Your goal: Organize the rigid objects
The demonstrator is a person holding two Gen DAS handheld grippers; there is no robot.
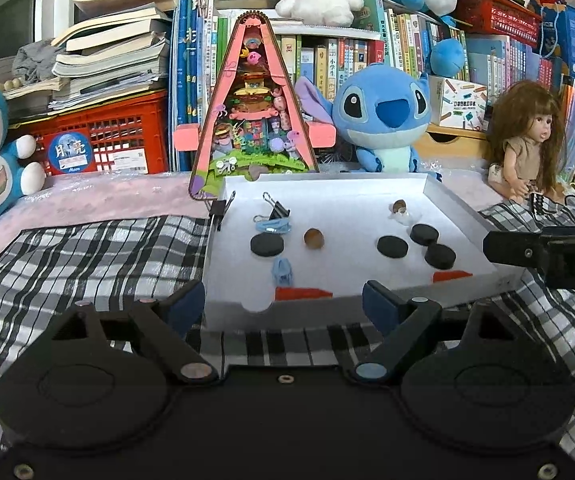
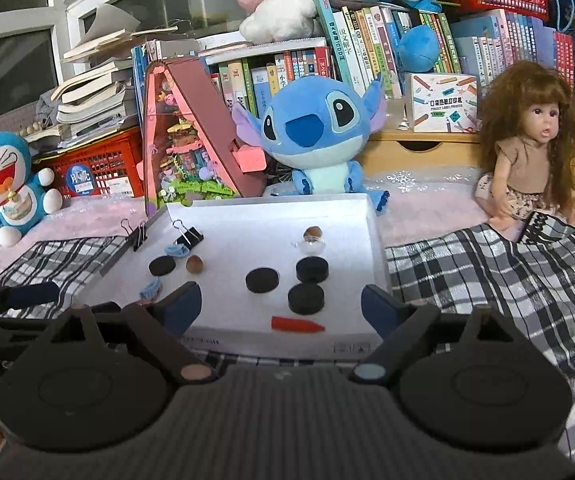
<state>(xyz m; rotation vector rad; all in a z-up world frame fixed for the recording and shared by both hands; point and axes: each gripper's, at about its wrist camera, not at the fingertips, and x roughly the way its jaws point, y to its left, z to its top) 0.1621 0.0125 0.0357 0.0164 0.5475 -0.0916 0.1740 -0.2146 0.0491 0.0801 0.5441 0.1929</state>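
Though near, tray [image 2: 375, 240] beyond claw [image 2: 281, 308]

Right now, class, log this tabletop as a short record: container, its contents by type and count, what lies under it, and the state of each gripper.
container: shallow white tray
black discs: four
brown marbles: two
red pieces: two, near front wall
binder clips: one inside, one on left rim
underneath: checked cloth
left gripper: open, empty
right gripper: open, empty
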